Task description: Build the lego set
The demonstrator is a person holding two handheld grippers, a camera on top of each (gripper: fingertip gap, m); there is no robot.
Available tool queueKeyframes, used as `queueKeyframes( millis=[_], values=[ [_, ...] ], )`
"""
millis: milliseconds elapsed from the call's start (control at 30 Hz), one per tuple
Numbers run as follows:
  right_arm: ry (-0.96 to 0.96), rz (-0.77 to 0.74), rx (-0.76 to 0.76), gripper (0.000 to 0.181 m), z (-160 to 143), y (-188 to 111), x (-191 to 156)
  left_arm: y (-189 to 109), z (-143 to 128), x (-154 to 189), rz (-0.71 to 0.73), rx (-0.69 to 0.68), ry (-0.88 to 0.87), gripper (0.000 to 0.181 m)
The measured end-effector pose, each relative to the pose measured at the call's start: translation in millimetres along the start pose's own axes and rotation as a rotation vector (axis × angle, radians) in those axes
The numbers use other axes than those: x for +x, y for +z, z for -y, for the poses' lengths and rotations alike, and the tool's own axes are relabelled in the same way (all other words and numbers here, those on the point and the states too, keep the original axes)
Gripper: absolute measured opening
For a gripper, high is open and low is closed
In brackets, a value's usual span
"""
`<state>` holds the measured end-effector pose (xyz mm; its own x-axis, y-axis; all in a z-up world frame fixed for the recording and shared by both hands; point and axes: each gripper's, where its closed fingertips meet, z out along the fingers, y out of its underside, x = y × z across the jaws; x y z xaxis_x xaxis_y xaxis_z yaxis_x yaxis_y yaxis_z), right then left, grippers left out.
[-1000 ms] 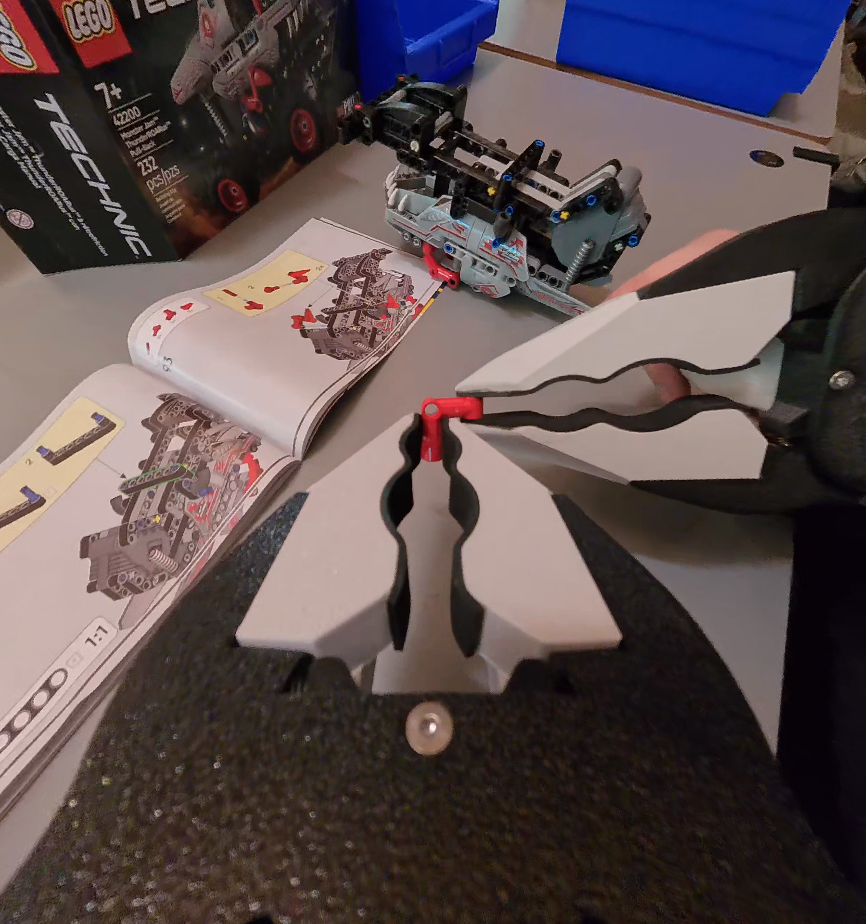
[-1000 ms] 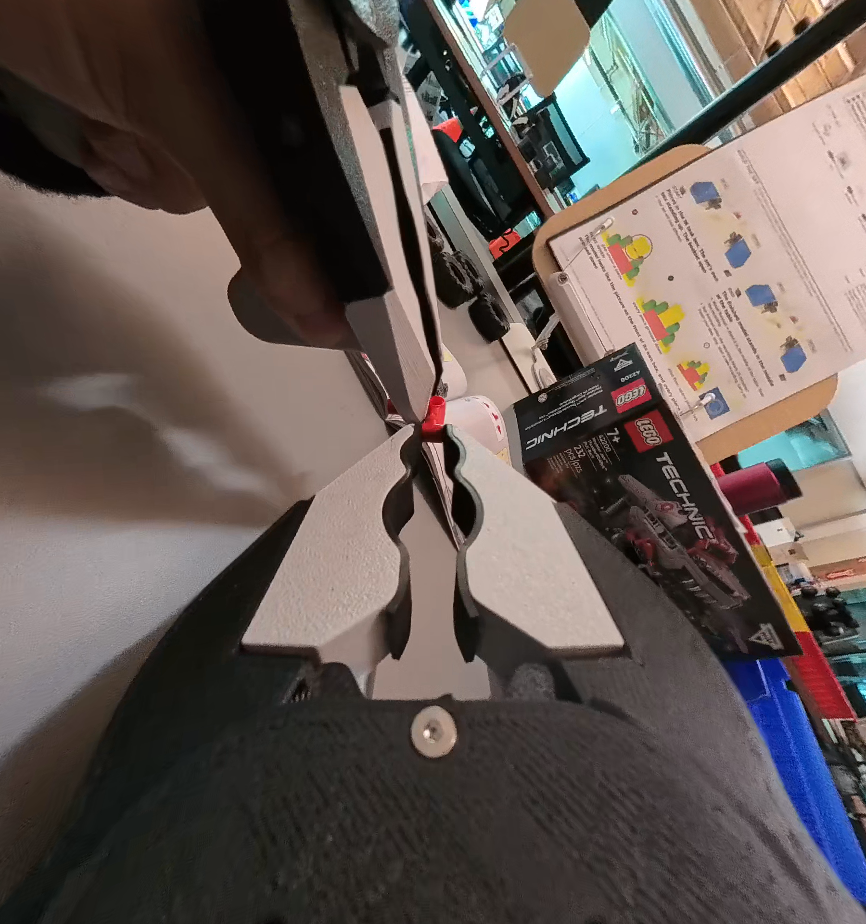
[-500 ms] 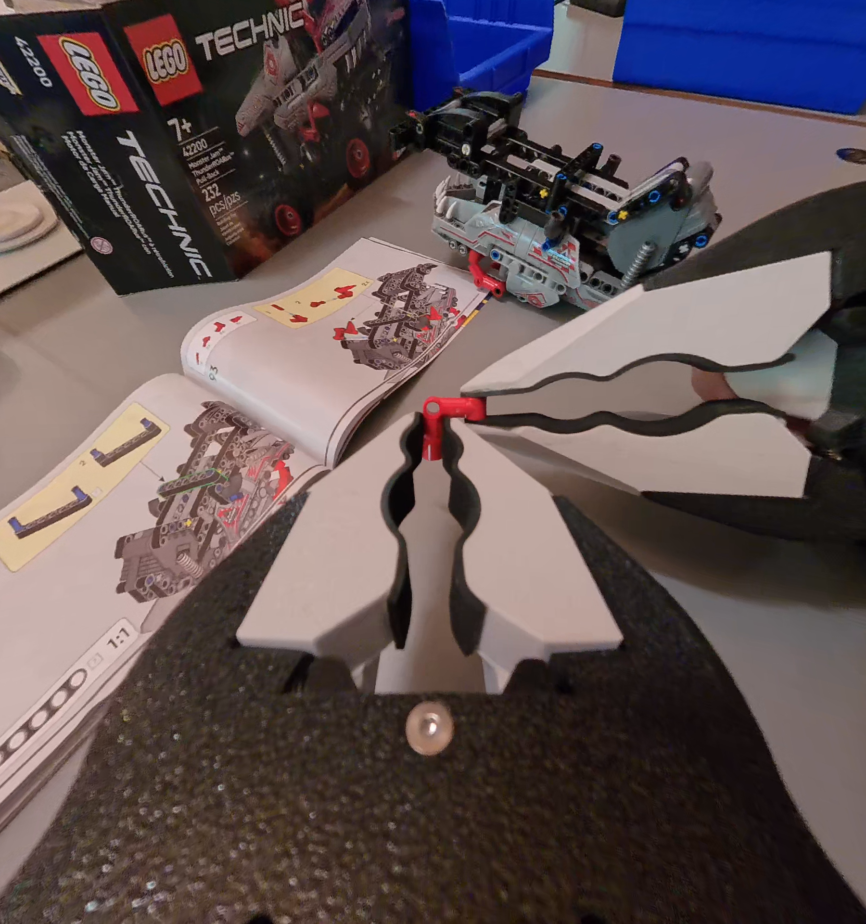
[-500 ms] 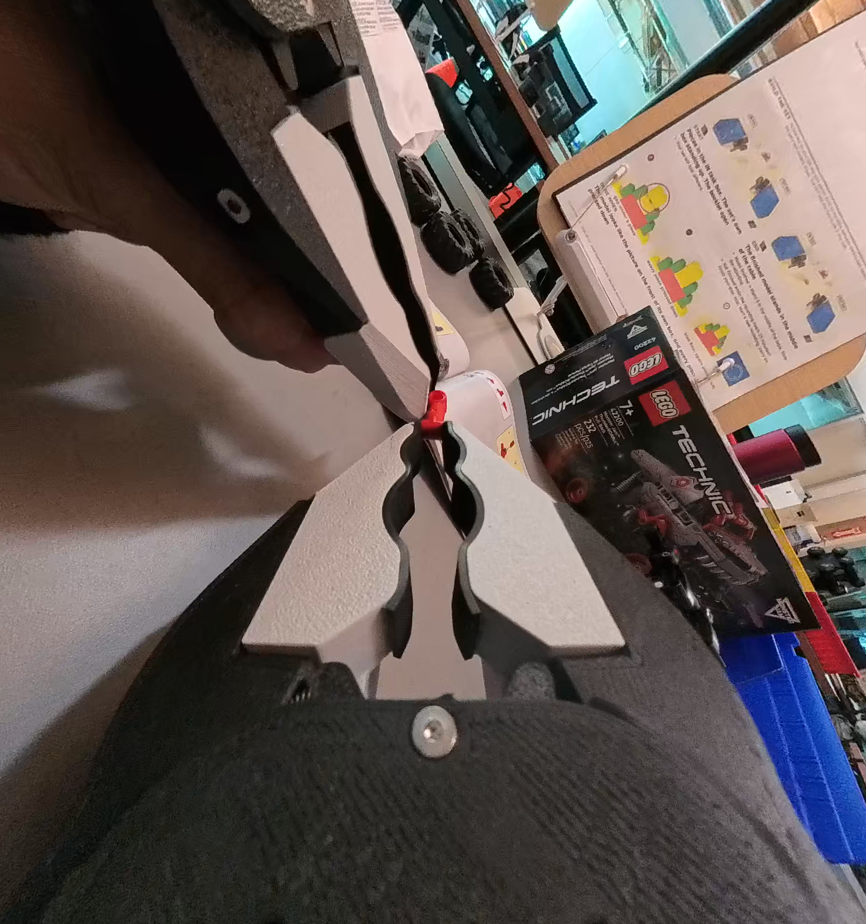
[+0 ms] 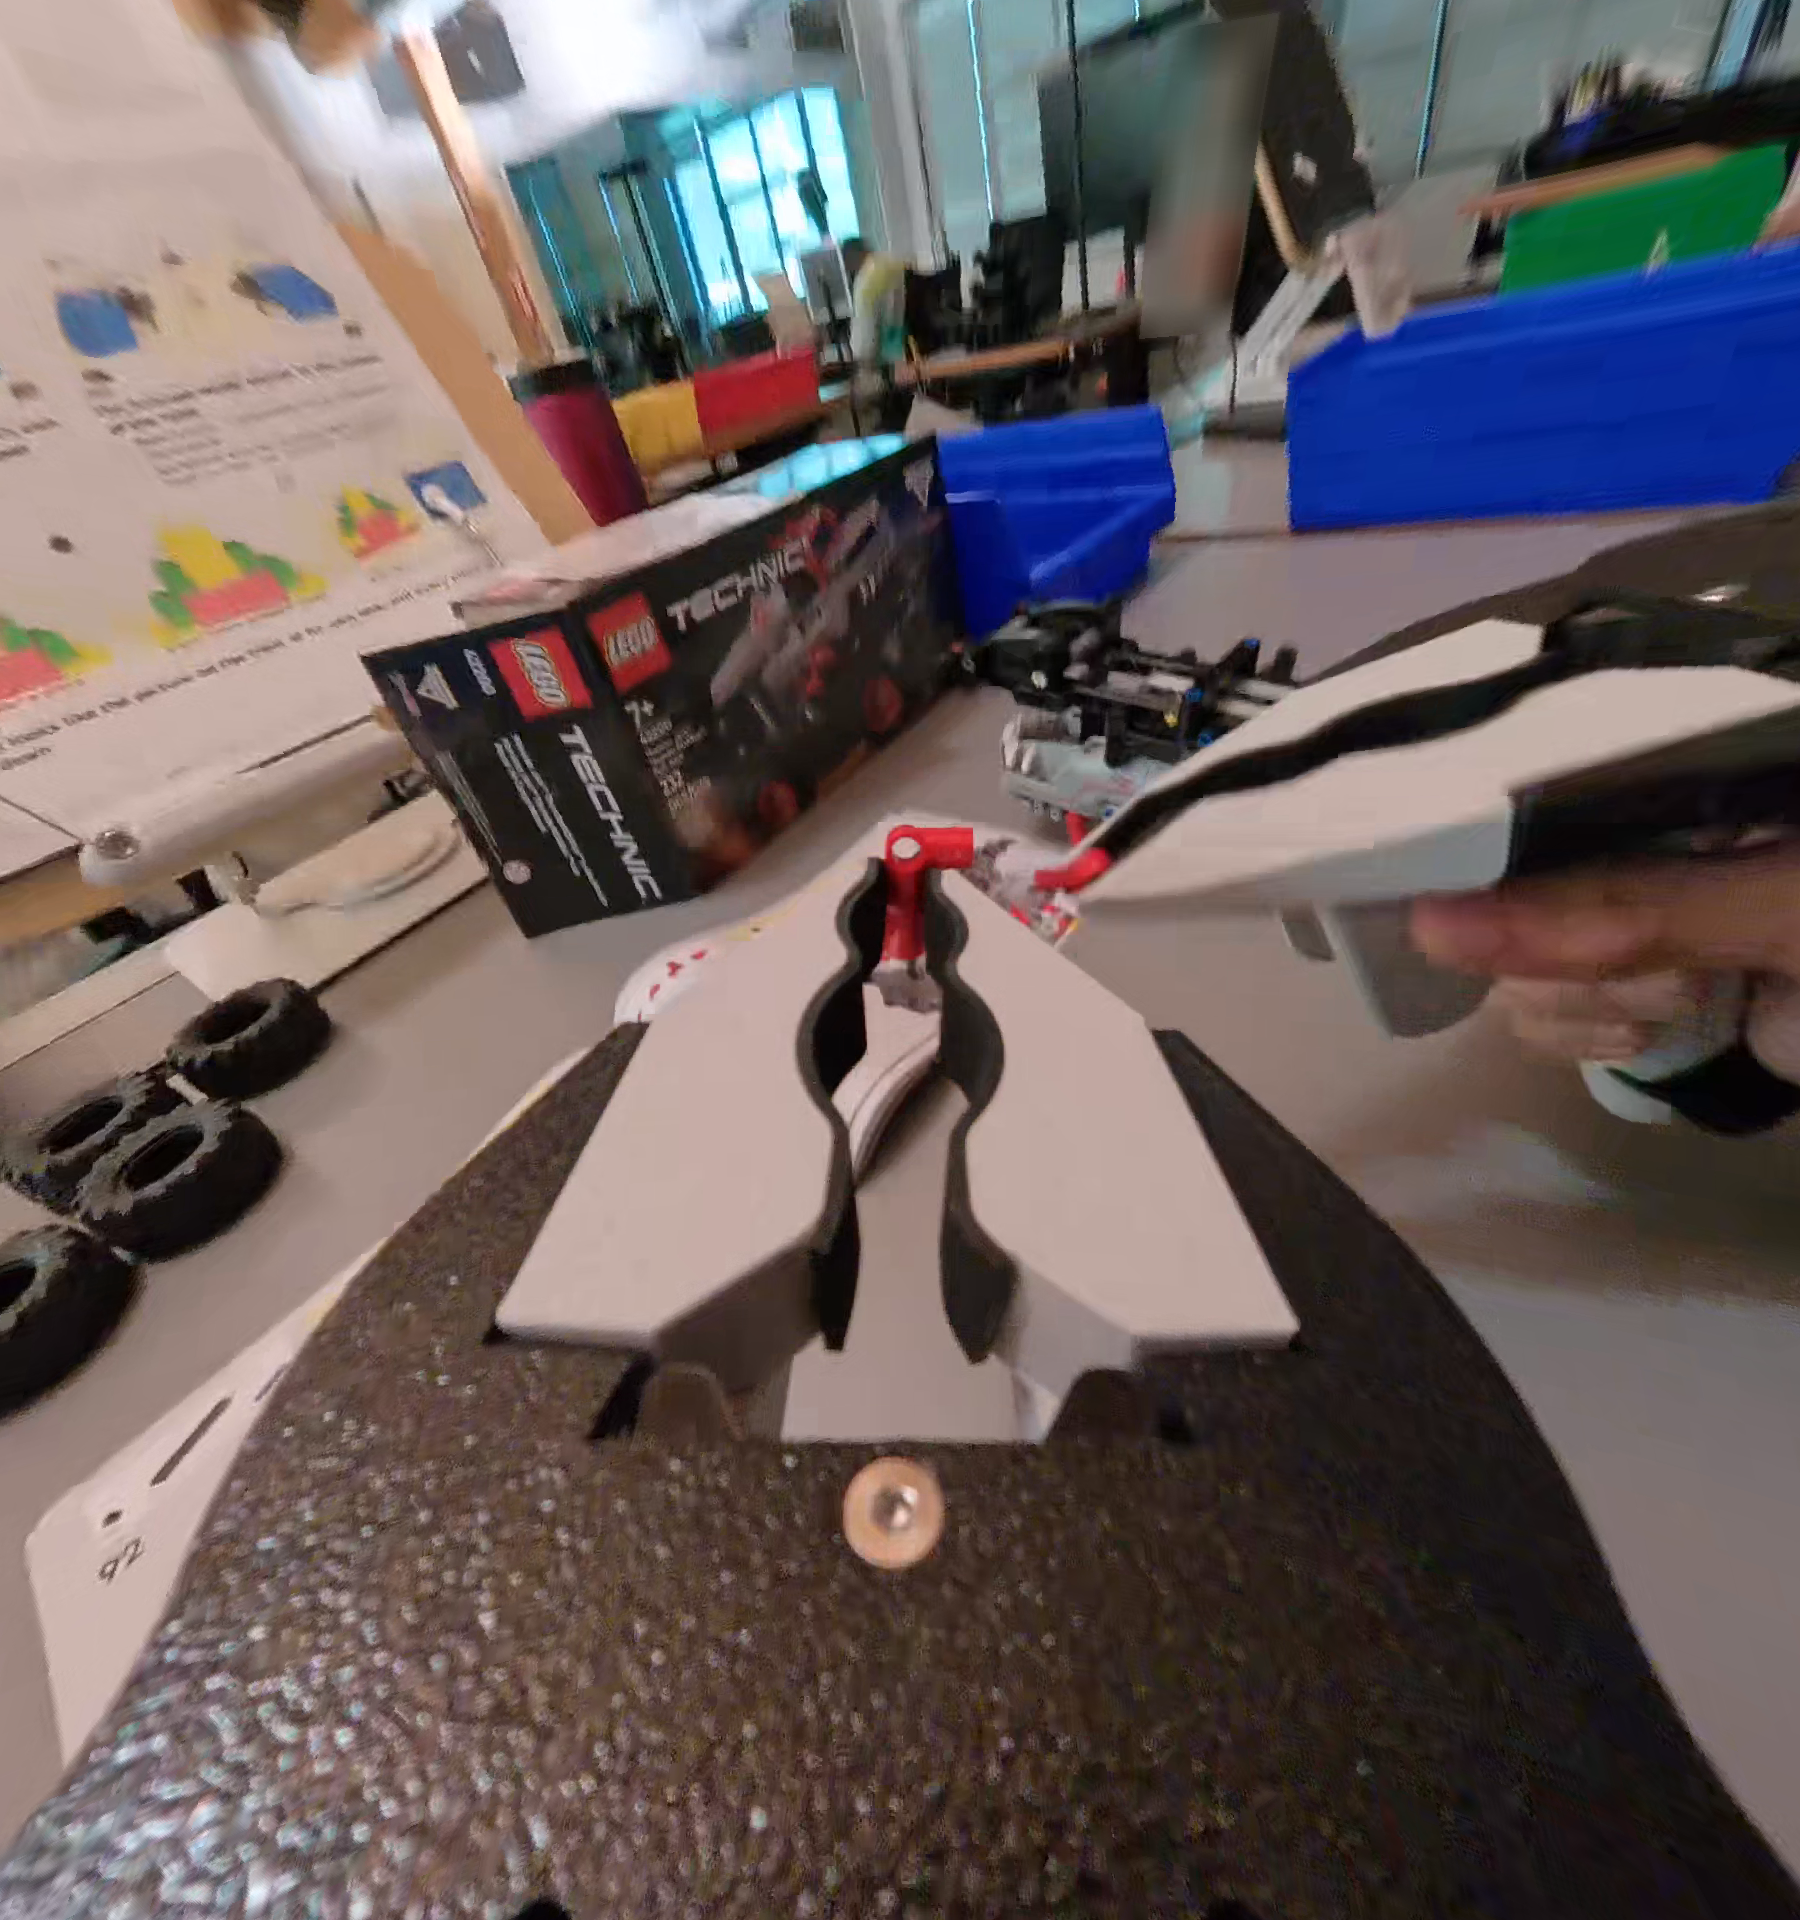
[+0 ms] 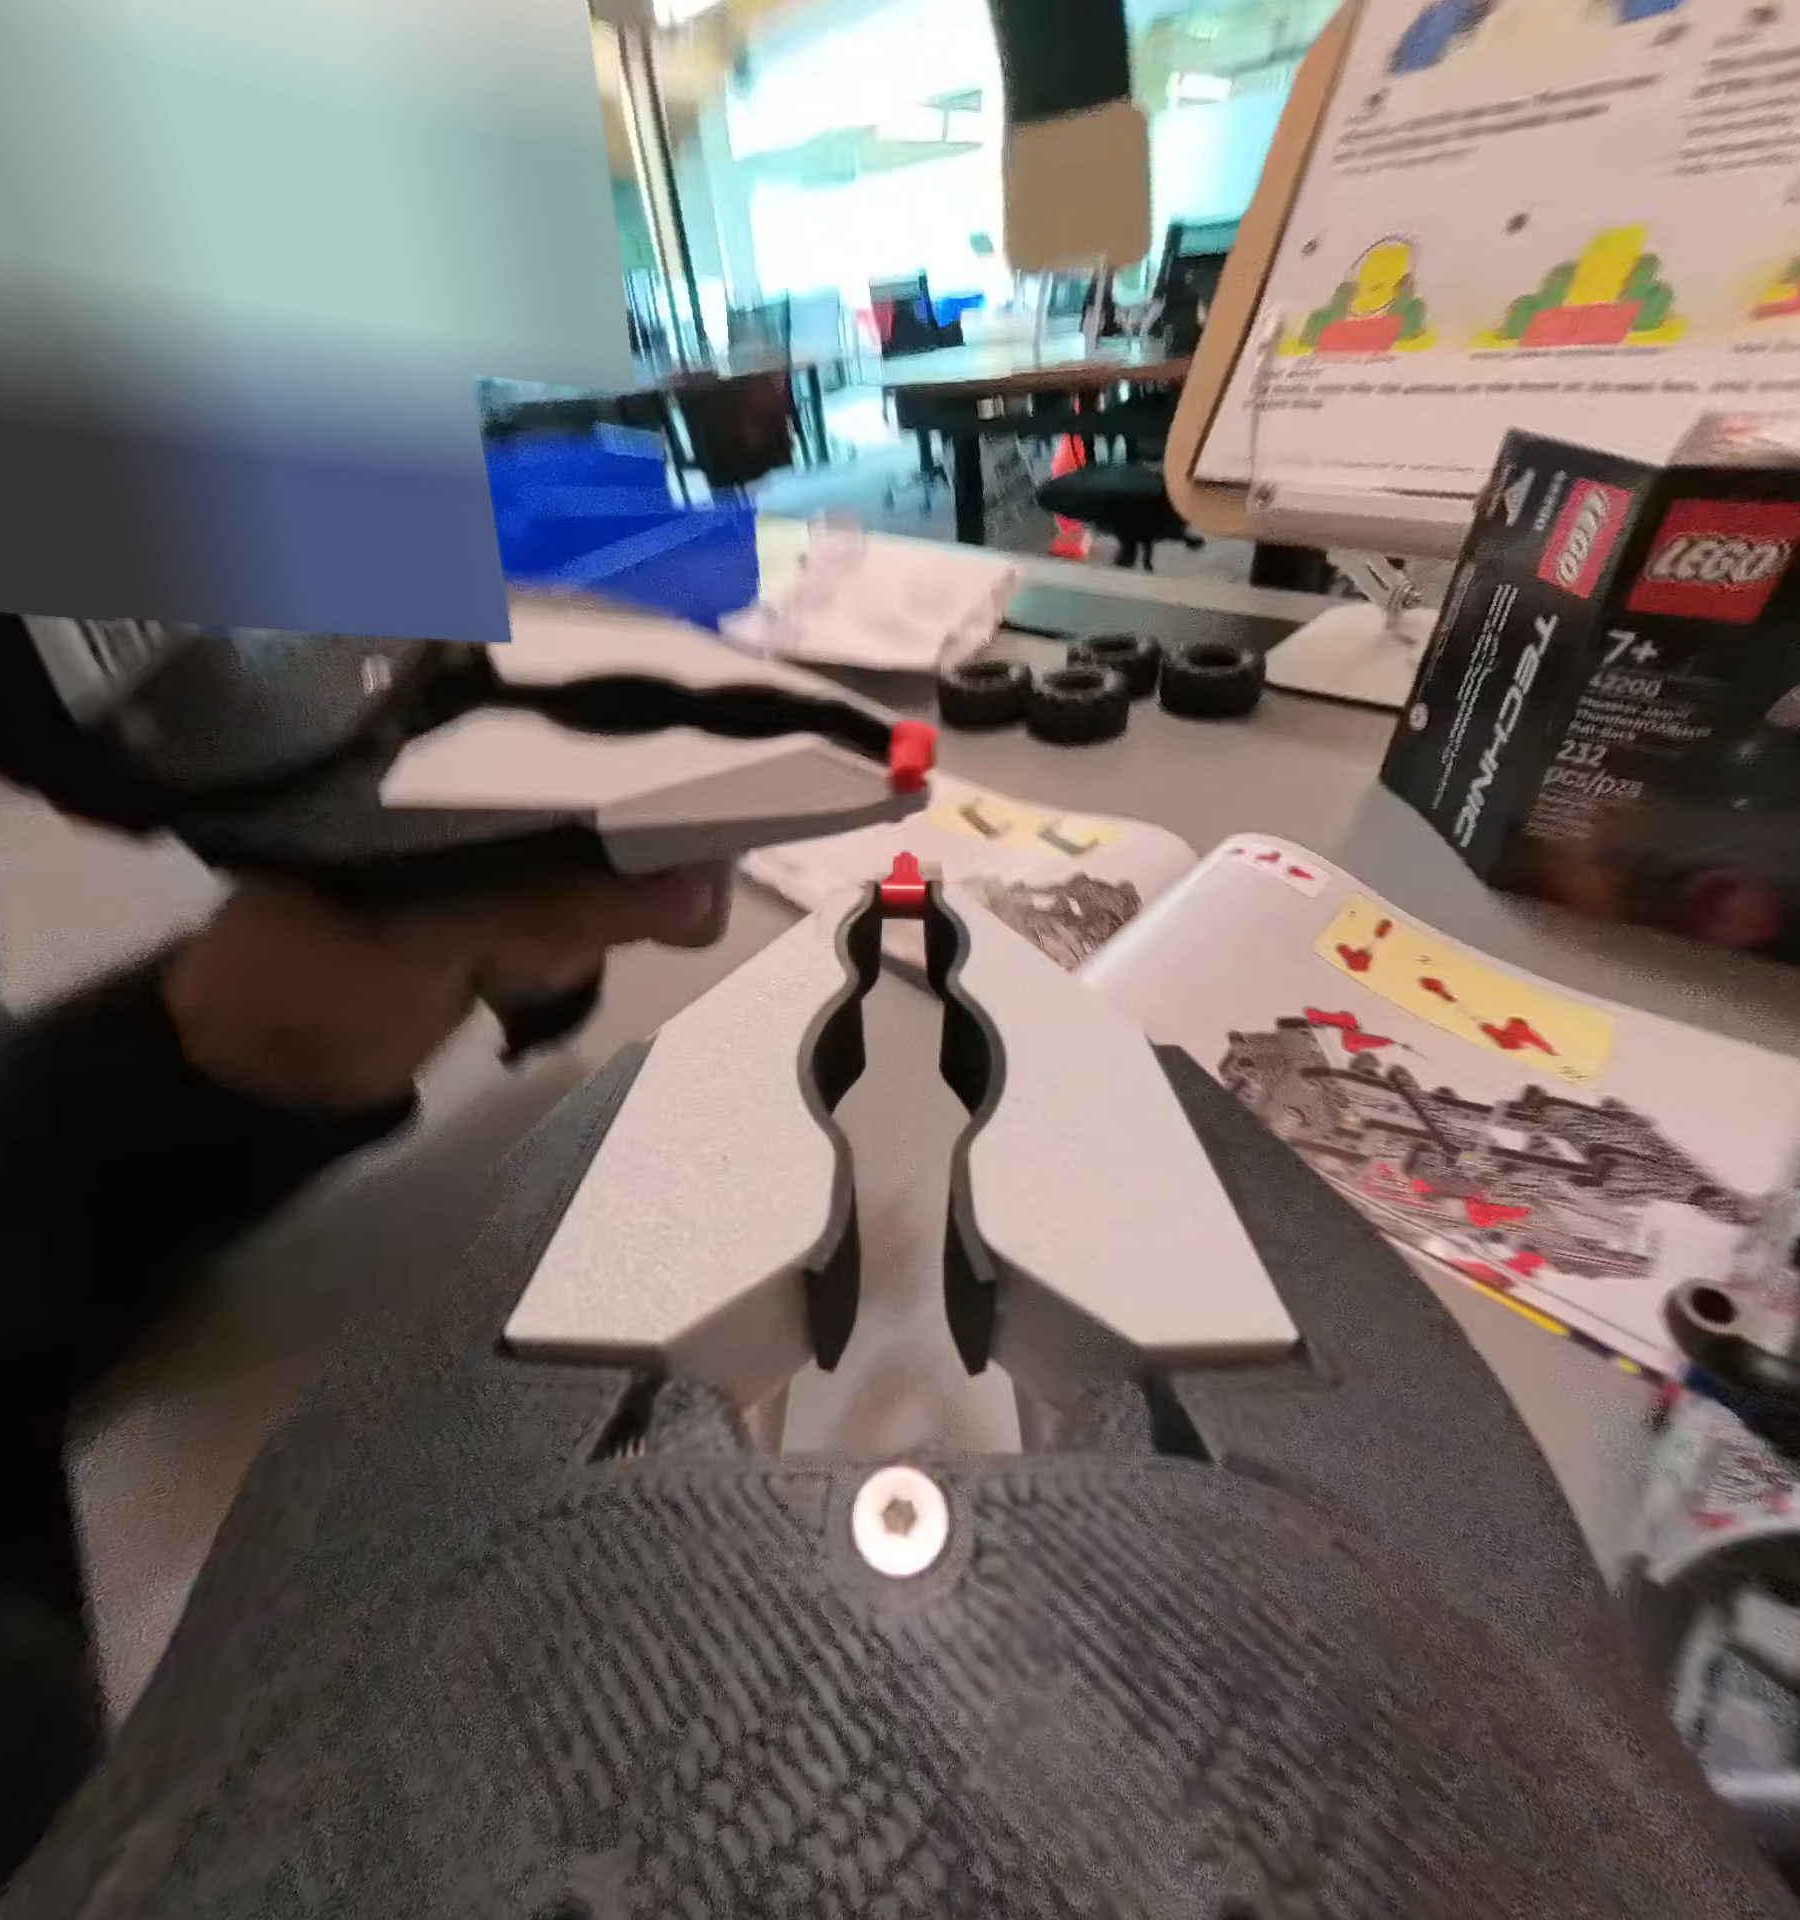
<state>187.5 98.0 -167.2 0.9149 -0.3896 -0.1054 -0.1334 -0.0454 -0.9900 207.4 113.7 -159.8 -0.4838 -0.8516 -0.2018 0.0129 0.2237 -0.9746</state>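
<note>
While both tools hang above the grey tabletop [image 5: 1498, 1299], each pinches its own small red piece. Left hand-held gripper [image 5: 901, 894] is clamped on a red angled connector [image 5: 911, 883], which sticks up out of the fingertips, hole end on top. Right hand-held gripper [image 6: 901, 894] is closed on a red pin [image 6: 901, 891], only its tip showing past the pads. The two pieces are near each other but apart, not joined.

Under the tools an open instruction booklet [image 6: 1395, 1039] lies flat. Half-built grey and black model [image 5: 1114, 707] sits beyond it, just beside the black set box [image 5: 667, 727]. Four loose black tyres [image 6: 1093, 681] are clustered to the left side of the box. Blue bins [image 5: 1561, 395] stand at the far edge; a propped-up sheet of brick diagrams [image 5: 148, 416] stands behind the box. Motion blur on both views.
</note>
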Motion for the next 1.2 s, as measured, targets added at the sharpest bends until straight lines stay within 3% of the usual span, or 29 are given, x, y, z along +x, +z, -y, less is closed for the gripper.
queueKeyframes(
  millis=[200, 900, 1200],
  values=[
    [0.193, 0.102, 0.109, 0.006, 6.8, 0.0, -1.5, 1.7, -13.2, -0.2, -0.001, -0.018, -0.028, 0.004],
    [0.196, 0.030, 0.134, 0.006, 0.1, 2.3, 4.1, 5.2, -11.5, 10.9, 0.032, -0.020, 0.033, 0.004],
    [0.183, 0.009, 0.115, 0.006, -2.2, 1.7, 5.2, 6.9, -13.5, 16.9, 0.031, -0.037, 0.165, 0.004]
  ],
)
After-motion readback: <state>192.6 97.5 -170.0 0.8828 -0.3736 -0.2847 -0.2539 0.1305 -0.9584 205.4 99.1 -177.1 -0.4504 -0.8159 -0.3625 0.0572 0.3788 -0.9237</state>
